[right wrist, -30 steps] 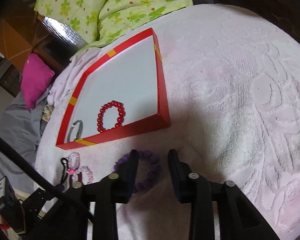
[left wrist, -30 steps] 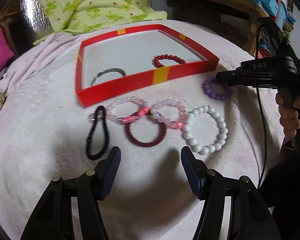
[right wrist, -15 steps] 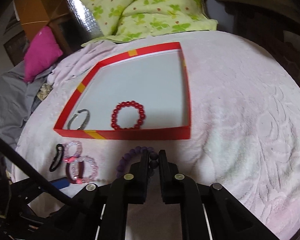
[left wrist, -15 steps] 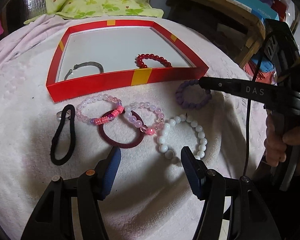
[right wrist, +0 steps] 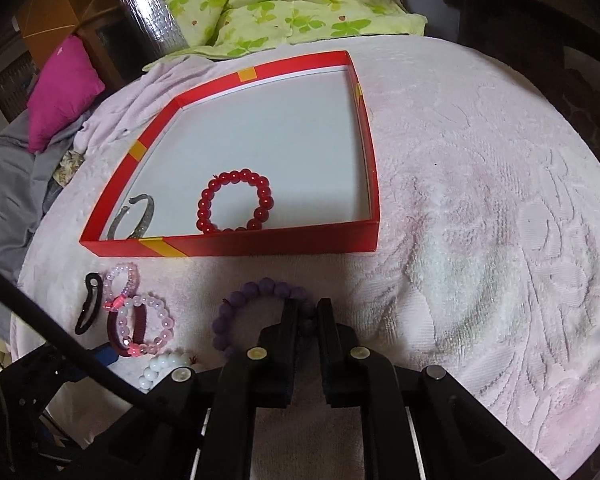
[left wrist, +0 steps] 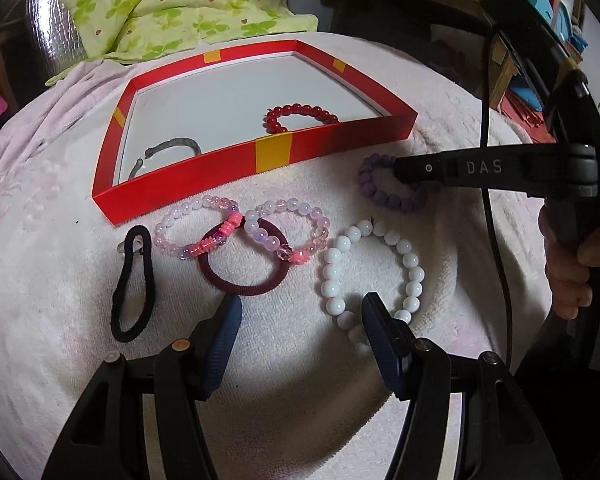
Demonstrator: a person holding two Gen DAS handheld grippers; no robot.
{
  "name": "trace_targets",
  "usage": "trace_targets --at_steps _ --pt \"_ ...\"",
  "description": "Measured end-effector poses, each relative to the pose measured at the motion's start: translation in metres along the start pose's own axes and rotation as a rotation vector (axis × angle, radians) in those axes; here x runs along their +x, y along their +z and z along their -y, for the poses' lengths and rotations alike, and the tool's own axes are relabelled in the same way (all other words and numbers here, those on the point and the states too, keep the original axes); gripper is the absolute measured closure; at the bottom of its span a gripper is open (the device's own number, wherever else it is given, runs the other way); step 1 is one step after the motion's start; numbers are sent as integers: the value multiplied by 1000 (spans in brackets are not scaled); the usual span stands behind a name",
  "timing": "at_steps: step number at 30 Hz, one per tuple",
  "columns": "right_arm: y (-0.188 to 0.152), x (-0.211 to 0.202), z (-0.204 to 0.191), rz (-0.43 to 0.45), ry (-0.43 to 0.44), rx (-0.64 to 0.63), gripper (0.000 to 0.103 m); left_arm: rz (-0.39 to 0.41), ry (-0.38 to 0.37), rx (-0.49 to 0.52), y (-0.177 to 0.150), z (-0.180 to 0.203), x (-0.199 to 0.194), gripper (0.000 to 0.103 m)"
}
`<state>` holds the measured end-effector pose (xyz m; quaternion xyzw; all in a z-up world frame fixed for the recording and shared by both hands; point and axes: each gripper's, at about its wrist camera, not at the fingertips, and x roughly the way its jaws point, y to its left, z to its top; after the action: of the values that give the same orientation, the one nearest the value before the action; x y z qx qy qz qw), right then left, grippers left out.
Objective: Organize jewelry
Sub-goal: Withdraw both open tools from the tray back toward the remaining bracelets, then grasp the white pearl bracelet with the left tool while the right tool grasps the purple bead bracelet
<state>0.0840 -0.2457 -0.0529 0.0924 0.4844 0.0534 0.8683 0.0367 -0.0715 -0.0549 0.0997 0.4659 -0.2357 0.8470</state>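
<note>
Purple bracelet (right wrist: 256, 308) is pinched by its right side between the nearly closed jaws of the right gripper (right wrist: 308, 312), on the pink blanket (right wrist: 480, 220) just in front of the red box (right wrist: 260, 246). Inside the box a red bracelet (right wrist: 236, 202) is seen. At six o'clock of the left view, the left gripper (left wrist: 300, 320) is held wide open, with a white bracelet (left wrist: 372, 276) at its one o'clock.

We are seeing a purple bead bracelet (right wrist: 236, 312) lying just in front of the red box (right wrist: 260, 246). Inside are lying a red bead bracelet (right wrist: 236, 202) and a grey bangle (right wrist: 138, 216). Two pink bracelets (left wrist: 198, 226), two hair ties (left wrist: 134, 284) and a white bracelet (left wrist: 370, 272) are lying outside.
</note>
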Motion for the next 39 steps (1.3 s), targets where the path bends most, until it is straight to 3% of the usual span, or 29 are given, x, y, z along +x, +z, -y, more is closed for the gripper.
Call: trace_targets --at_steps 26,39 --pt "3 3 4 6 11 24 92 -20 64 50 -3 6 -1 33" --pt "3 2 5 6 15 25 92 -34 87 -5 1 -24 -1 33"
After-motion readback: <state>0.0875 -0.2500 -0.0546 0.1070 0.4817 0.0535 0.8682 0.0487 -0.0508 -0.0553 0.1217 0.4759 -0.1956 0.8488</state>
